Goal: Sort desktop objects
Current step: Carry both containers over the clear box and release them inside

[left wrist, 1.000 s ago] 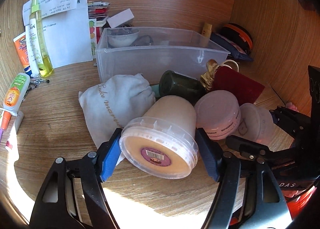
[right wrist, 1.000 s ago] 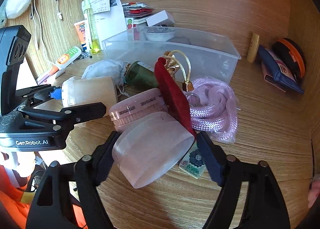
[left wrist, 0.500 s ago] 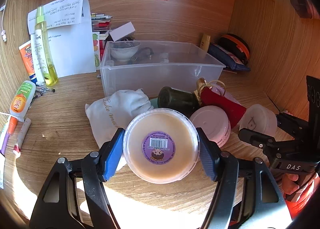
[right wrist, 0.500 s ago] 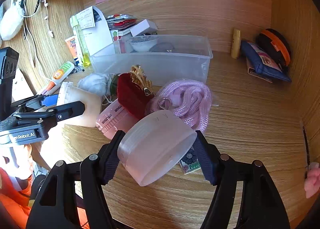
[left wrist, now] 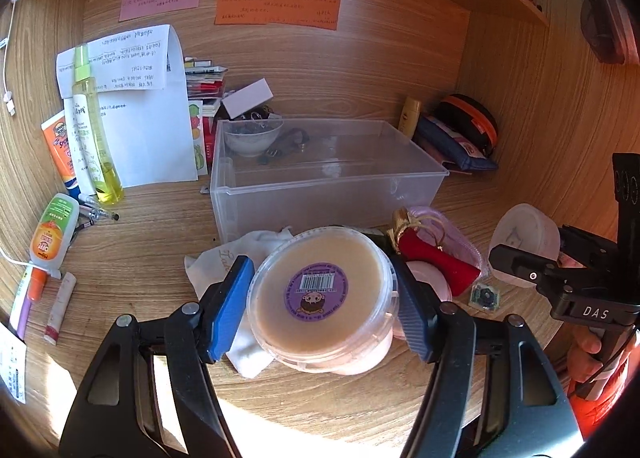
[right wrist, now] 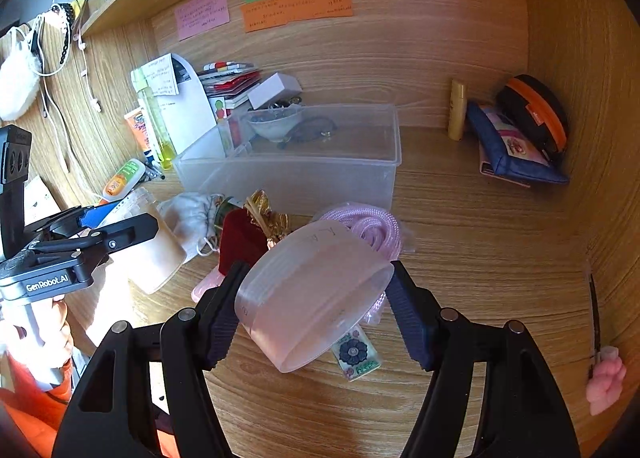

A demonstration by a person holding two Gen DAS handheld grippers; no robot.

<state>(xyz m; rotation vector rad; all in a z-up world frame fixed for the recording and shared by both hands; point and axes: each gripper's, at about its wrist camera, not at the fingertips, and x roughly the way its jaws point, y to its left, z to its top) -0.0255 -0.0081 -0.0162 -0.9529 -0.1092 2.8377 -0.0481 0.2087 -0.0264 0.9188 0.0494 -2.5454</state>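
My left gripper [left wrist: 322, 304] is shut on a round beige tub [left wrist: 322, 296] with a purple barcode sticker, held above the desk; it also shows in the right wrist view [right wrist: 154, 246]. My right gripper [right wrist: 314, 304] is shut on a translucent round container [right wrist: 308, 294], lifted and tilted; it appears at the right of the left wrist view [left wrist: 524, 242]. Beyond both stands a clear plastic bin [left wrist: 328, 178] holding a small bowl [left wrist: 252, 136]. On the desk below lie a white cloth pouch [right wrist: 192, 214], a red pouch [left wrist: 436, 264], a pink jar [left wrist: 430, 278] and a pink rope [right wrist: 372, 224].
Bottles and tubes [left wrist: 92, 130] stand and lie at the left by a white paper. A blue pouch [right wrist: 516, 150] and an orange-black case [right wrist: 536, 114] sit at the back right. A small flowered card [right wrist: 356, 354] lies under my right gripper. Wooden walls enclose the desk.
Both grippers have lifted their containers up off the pile and pulled back. The beige tub's lid now faces the left camera squarely.
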